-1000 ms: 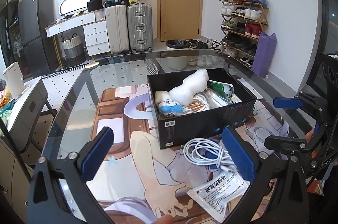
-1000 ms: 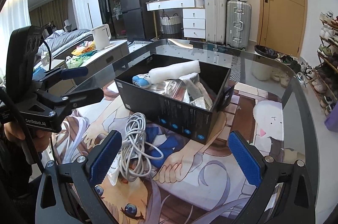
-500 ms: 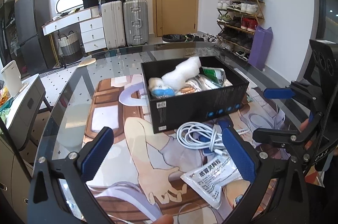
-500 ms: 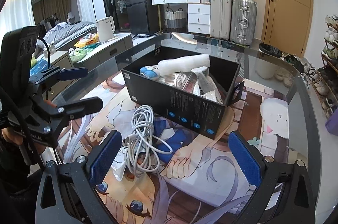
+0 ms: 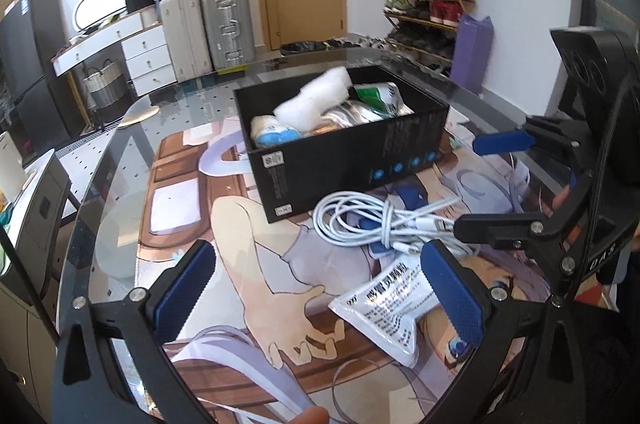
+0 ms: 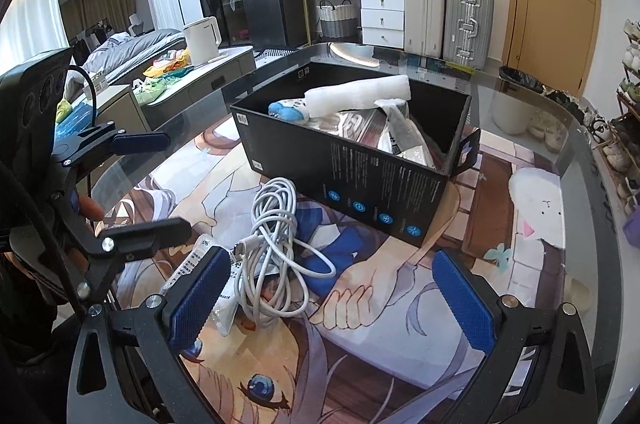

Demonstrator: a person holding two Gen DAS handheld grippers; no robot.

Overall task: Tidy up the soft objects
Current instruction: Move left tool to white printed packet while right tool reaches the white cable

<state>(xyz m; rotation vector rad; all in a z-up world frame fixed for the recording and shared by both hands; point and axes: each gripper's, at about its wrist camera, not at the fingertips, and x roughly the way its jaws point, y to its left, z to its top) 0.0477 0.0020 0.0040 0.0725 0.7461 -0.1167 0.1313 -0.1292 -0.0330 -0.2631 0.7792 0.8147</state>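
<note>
Soft objects occupy the black box (image 5: 352,160) on the glass bench (image 5: 120,152): a white foam roll (image 5: 312,100), a blue-and-white plush (image 5: 272,134) and foil packets (image 5: 380,98) lie inside it. Just in front of the box, a coiled white cable (image 5: 376,220) rests on the printed mat (image 5: 248,264), touching a white sachet (image 5: 388,308) that lies on the side away from the box. Left gripper (image 5: 320,298), jaws spread wide and empty, hangs above the mat in front of the box. Right gripper (image 6: 332,298), jaws likewise released and empty, hovers near the cable.
</note>
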